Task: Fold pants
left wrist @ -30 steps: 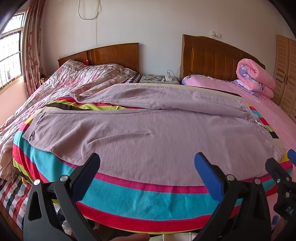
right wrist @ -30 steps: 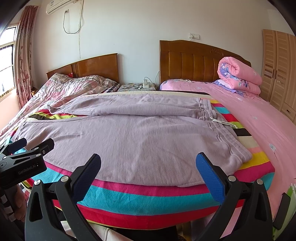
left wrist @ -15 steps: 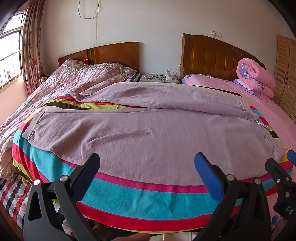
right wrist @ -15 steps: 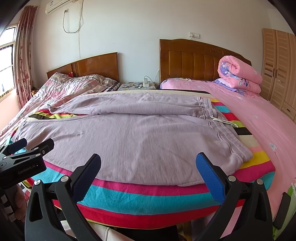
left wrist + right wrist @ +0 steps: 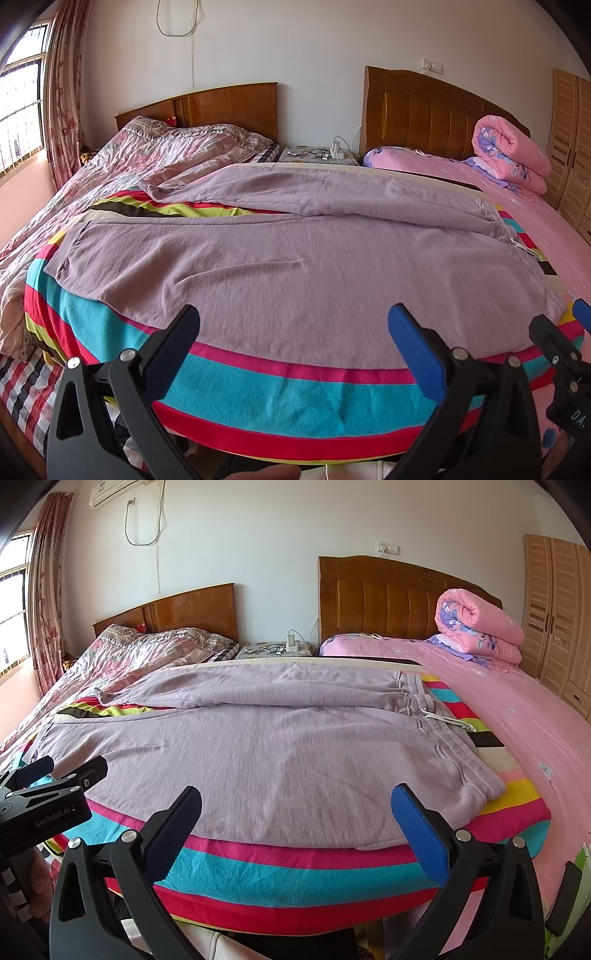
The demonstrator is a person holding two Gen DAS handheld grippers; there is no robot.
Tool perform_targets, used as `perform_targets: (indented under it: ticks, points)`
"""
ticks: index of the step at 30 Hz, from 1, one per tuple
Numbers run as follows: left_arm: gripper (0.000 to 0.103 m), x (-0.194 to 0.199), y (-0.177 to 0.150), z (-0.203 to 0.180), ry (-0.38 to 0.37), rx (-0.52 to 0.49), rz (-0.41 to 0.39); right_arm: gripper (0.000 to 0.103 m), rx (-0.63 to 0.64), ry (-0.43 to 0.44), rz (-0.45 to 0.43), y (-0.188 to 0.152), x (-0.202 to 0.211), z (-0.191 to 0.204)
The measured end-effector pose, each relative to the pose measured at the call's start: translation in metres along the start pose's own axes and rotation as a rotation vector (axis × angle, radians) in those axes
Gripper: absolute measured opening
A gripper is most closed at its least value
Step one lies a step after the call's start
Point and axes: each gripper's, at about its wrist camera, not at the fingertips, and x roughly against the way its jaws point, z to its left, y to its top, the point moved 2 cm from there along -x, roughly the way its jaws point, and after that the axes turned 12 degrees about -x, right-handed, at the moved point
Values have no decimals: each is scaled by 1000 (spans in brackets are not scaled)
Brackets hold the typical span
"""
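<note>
Two grippers hover at the near edge of the bed, the left gripper (image 5: pixel 293 345) and the right gripper (image 5: pixel 295 825), each with its fingers spread wide apart and holding nothing. The lilac pants (image 5: pixel 258 749) lie flat on a striped blanket (image 5: pixel 295 871), waistband to the right, legs stretching left.

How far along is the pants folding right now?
Barely started. Done: the lilac sweatpants lie spread flat on the striped blanket, legs apart, no fold yet. In hand: nothing; the left tongs and right tongs are open, short of the near edge. Left: every fold.
</note>
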Motion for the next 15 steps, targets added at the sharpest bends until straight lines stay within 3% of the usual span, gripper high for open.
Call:
perform_targets:
  ticks: [15]
  points:
    - [102, 0, 1, 0, 0, 0, 0, 99, -4, 2, 7, -2, -1, 0]
